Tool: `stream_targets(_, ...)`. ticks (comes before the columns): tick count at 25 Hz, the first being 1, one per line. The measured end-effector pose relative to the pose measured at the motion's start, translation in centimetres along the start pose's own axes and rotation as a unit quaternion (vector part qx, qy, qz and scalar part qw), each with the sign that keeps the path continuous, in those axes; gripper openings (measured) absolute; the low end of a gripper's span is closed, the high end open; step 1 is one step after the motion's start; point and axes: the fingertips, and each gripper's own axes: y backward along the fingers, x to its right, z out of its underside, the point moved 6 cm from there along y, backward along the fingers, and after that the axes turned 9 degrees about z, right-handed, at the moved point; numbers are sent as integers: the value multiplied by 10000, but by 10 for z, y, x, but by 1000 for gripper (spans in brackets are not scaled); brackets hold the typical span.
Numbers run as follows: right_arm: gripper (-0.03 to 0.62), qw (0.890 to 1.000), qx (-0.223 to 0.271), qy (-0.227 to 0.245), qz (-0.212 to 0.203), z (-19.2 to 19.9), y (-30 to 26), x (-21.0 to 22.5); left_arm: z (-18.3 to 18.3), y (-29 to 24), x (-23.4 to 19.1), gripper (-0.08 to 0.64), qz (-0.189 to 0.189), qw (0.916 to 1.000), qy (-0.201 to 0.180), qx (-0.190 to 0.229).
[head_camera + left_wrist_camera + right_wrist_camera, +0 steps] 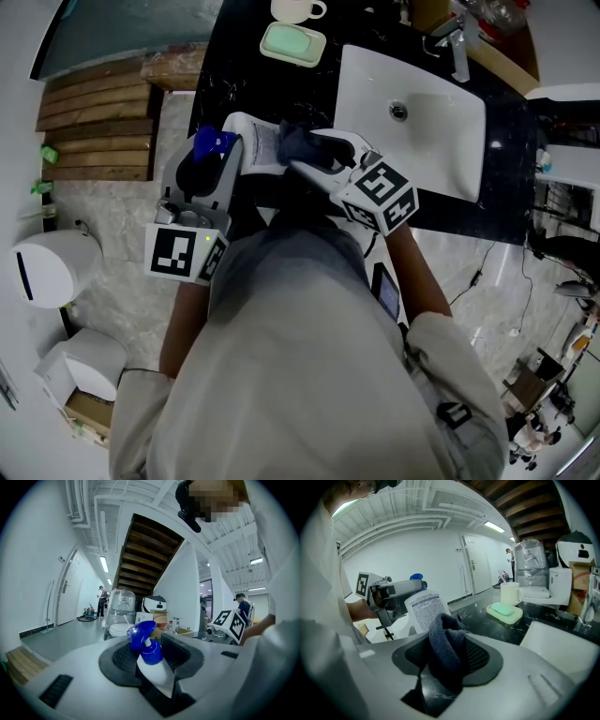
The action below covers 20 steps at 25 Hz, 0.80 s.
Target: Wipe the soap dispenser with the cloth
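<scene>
The soap dispenser is a white bottle with a blue pump head, held over the black counter's near edge. My left gripper is shut on it, and the left gripper view shows the blue pump and white neck clamped between the jaws. A dark blue-grey cloth is bunched in my right gripper, which is shut on it. In the right gripper view the cloth sits just in front of the bottle's printed label; whether they touch I cannot tell.
A white sink with a faucet lies right of the grippers in the black counter. A green soap in its dish and a white mug stand at the counter's far end. A wooden slatted platform and a white bin are on the left.
</scene>
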Motion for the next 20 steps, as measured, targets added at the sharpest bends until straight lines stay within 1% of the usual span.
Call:
stream_targets(4,179,10000,-32,7,-36,1,1,-4,3,1,0,141,-25,9998,-87,-176)
stream_targets(10,179,9999,-95,13,-103,3,2,-6,2,-2,1,141,-4,9997,-119,-191)
stream_targets(14,179,9998,-105,-24,-138,1,3,-8,-1,-6,2,141,14,10000,-51,-27)
stream_targets(20,179,9997,-134,68,-187,2,4,-8,-3,-8,4,141,35,9999,-140,-1)
